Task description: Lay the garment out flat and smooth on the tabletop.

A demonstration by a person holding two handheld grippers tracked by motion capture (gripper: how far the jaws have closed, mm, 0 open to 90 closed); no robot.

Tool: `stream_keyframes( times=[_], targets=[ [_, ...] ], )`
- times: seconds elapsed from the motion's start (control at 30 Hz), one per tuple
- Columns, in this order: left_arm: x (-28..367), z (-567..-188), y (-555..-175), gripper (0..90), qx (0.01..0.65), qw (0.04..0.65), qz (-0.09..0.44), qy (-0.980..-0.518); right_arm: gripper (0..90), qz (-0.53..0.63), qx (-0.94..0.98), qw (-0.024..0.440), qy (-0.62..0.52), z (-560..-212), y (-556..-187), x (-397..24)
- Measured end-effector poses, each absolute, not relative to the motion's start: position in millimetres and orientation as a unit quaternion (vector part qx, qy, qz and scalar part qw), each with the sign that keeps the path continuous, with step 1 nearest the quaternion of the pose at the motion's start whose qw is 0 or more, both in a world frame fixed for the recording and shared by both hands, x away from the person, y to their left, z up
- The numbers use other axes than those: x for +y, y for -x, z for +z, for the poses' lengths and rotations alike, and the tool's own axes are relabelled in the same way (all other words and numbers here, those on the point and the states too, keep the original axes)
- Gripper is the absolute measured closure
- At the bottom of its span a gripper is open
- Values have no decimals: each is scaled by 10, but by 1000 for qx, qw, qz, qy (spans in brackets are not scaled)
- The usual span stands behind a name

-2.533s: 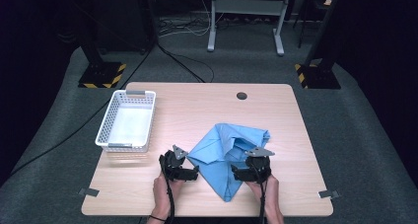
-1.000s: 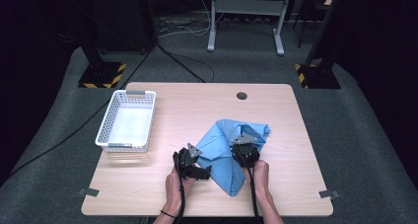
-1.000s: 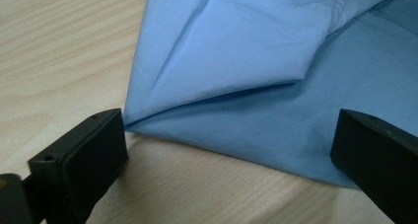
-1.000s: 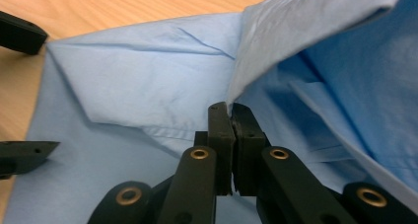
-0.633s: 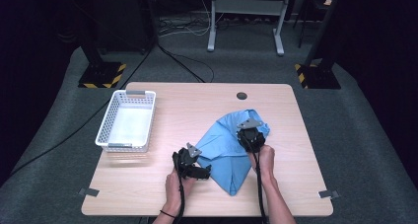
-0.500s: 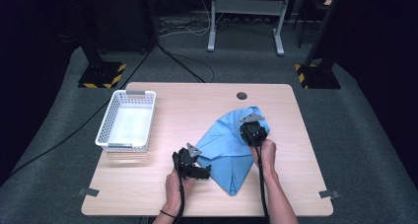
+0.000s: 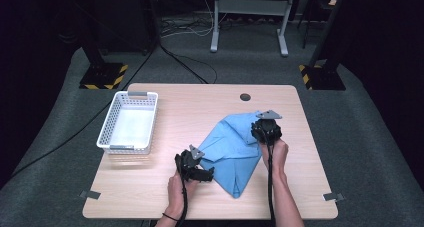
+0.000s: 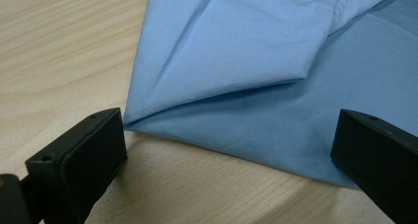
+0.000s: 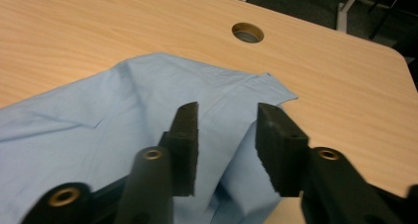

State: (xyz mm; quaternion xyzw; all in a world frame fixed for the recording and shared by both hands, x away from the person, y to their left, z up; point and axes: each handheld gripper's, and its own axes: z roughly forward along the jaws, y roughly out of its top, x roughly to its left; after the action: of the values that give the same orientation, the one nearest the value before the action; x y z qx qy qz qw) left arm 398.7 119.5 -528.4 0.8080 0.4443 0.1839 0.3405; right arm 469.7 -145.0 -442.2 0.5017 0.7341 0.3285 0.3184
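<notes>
A light blue cloth lies loosely folded on the wooden table, right of centre. My left gripper rests at the cloth's near left edge, pointing into it. In the left gripper view its jaws stand wide apart, with the cloth's folded edge lying on the table between them, untouched. My right gripper hovers over the cloth's far right corner. Its jaws have just been opening; in the right gripper view the right gripper shows a gap with nothing pinched, and the cloth lies below.
A white mesh basket stands at the table's left. A round cable hole sits near the far edge, also the hole beyond the cloth's corner. Bare wood lies beyond the cloth and along the front.
My right gripper carried the cloth's right side away toward the far edge, then its jaws parted and let the cloth go. The left gripper shifted slightly right early on, then stayed put.
</notes>
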Motion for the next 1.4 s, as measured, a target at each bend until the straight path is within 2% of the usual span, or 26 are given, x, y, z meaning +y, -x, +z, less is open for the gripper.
stream_keyframes(
  times=[0.13, 0.37, 0.4, 0.47, 0.67, 1.4],
  targets=[
    [1194, -5284, -3986, 1, 445, 340, 184, -808, 458, 327, 743, 288, -508, -4487, -4479, -1488],
    [1194, -5284, -3987, 1, 445, 341, 184, -808, 293, 289, 776, 201, -524, -5010, -4396, -1527],
    [1193, -5284, -3989, 1, 444, 341, 184, -808, 248, 288, 781, 193, -520, -5068, -4415, -1526],
    [1191, -5282, -3992, 1, 442, 341, 182, -810, 193, 296, 777, 186, -523, -5131, -4474, -1530],
    [1189, -5284, -3986, 2, 440, 342, 182, -810, 54, 312, 772, 201, -516, -5215, -4546, -1502],
    [1349, -5289, -3691, 4, 426, 344, 177, -818, 50, 324, 775, 212, -500, -5261, -3994, -1276]
  ],
)
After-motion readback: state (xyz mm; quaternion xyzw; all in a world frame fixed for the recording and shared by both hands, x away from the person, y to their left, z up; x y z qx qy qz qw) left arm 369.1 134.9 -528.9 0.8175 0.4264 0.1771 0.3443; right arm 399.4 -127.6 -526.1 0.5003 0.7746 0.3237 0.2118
